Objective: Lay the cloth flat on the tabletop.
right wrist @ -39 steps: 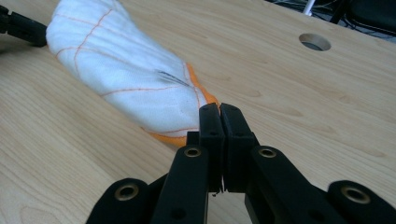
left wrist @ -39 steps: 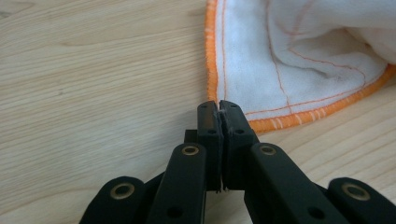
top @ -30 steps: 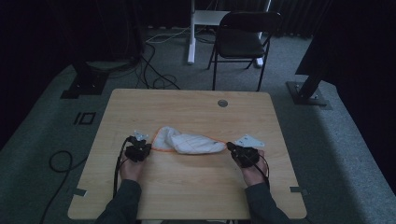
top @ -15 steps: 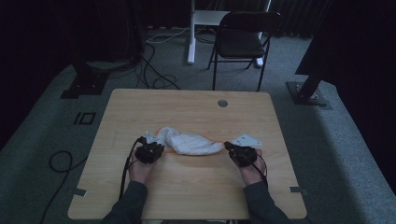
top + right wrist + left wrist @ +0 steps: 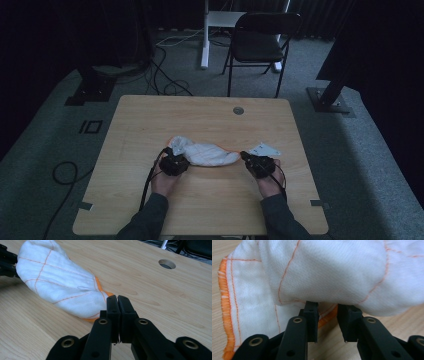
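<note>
The tabletop (image 5: 150,125) carries a bunched white cloth (image 5: 207,152) with orange hems, lying in its near half, on the person's side of the round hole (image 5: 238,110). My right gripper (image 5: 251,161) sits at the cloth's right end with its jaws pressed together; in the right gripper view an orange-hemmed corner (image 5: 103,293) runs up to them, so I judge it pinched, though the cloth in the bite itself is hidden. My left gripper (image 5: 175,160) is at the cloth's left end, and its jaws have just been opening: in the left gripper view they stand spread with a gap between them, the cloth's fold (image 5: 332,285) draped over their tips and nothing clamped. The risk from here, as I judge it, is that the left end slumps into a heap once freed, or that a loose fold snags on an open jaw and drags along if I draw that hand away. A pull from the right alone could slide the whole bundle toward that side instead of spreading it. Both forearms come in low from the near edge, hands resting level beside the cloth, grippers aimed inward at it.
</note>
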`<action>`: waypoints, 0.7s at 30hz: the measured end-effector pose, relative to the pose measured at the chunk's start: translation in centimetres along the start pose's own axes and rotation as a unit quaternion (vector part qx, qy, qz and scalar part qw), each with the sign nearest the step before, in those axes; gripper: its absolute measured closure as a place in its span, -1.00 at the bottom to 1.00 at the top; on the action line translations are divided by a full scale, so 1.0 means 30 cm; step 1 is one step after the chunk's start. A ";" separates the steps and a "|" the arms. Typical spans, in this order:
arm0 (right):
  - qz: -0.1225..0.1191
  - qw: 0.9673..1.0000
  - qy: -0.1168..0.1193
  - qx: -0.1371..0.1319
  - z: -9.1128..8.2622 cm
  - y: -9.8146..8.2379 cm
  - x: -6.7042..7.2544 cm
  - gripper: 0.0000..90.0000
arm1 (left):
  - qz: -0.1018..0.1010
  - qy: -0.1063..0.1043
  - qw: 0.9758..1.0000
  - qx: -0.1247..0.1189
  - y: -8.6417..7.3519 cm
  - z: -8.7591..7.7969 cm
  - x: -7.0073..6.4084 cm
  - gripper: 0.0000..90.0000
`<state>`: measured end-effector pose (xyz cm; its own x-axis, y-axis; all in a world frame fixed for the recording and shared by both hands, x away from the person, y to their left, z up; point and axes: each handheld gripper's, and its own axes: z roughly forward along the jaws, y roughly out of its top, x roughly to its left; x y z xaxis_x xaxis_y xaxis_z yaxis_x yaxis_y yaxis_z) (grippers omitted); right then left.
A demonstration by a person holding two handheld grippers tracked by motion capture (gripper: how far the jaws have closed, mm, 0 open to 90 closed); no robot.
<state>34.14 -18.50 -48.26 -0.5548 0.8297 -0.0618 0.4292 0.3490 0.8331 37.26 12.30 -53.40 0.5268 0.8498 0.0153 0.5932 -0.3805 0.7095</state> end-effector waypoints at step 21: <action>0.003 1.000 -0.029 -0.006 -0.012 0.045 -0.056 0.98 | 0.026 -0.019 0.999 0.021 -0.071 -0.072 0.065 0.98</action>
<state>35.39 -19.59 -46.83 -0.5102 0.8555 -0.0879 0.4231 0.3386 0.8404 35.70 15.55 -53.35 0.5800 0.8143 0.0237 0.5887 -0.4390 0.6788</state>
